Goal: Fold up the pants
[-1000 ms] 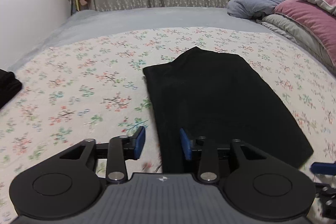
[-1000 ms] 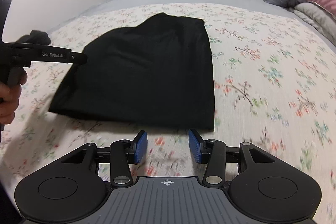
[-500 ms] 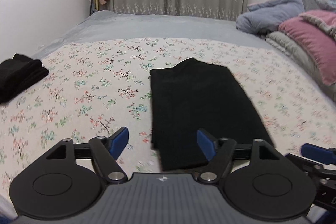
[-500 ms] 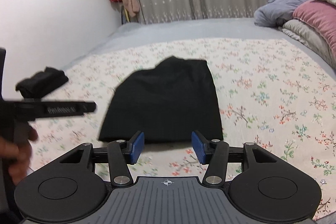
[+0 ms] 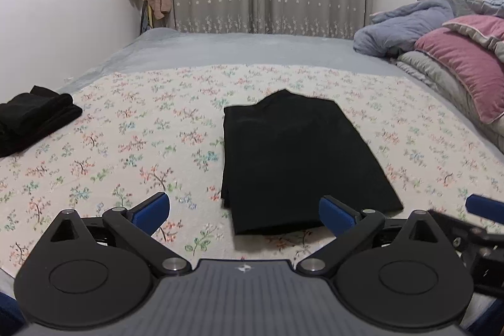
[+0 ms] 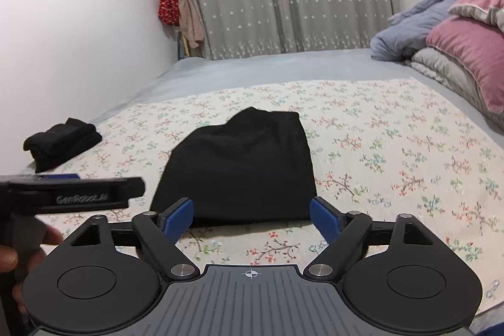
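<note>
The person's hand (image 6: 12,260) is cut off at the left edge.

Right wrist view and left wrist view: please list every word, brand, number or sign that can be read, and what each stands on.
"GenRobot.AI": raised lettering on the side of the left claw, seen in the right wrist view; slightly blurred but readable.
Crosshair sign, no letters: on the right claw's own grey body, near edge.
Small white logo mark on the left claw's grey body, left wrist view: too small to read.
Nothing readable on the black pants or the floral sheet.
</note>
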A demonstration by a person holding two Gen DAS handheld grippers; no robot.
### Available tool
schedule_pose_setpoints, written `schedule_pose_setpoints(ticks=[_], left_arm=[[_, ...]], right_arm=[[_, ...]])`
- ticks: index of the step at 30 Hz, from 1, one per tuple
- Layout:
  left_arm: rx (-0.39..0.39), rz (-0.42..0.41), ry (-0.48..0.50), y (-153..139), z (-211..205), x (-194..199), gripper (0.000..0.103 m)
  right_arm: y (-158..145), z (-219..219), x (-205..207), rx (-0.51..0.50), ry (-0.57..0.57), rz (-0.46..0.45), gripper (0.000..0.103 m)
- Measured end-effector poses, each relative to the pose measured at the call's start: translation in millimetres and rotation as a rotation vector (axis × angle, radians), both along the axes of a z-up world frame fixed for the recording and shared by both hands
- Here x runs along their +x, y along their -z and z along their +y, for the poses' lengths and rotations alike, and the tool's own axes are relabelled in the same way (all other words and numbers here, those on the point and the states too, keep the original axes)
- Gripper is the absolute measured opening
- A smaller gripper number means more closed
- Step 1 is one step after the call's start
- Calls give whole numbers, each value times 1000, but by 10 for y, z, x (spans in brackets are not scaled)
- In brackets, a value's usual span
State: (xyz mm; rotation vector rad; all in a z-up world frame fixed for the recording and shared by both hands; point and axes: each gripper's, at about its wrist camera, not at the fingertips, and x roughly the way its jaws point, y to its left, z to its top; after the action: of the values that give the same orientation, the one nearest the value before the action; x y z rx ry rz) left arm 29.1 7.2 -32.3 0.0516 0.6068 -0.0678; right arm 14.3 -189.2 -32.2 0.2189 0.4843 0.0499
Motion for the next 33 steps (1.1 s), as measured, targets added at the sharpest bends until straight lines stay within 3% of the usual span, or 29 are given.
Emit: schedule_pose_setpoints(ticks=[7, 33], left_arm=[[7, 9, 18, 85, -12, -15, 103], [26, 17, 19, 140, -53, -55, 103]], right_arm=[[57, 1, -2, 0, 10, -17, 99], [141, 66, -7, -13, 0, -16, 102]])
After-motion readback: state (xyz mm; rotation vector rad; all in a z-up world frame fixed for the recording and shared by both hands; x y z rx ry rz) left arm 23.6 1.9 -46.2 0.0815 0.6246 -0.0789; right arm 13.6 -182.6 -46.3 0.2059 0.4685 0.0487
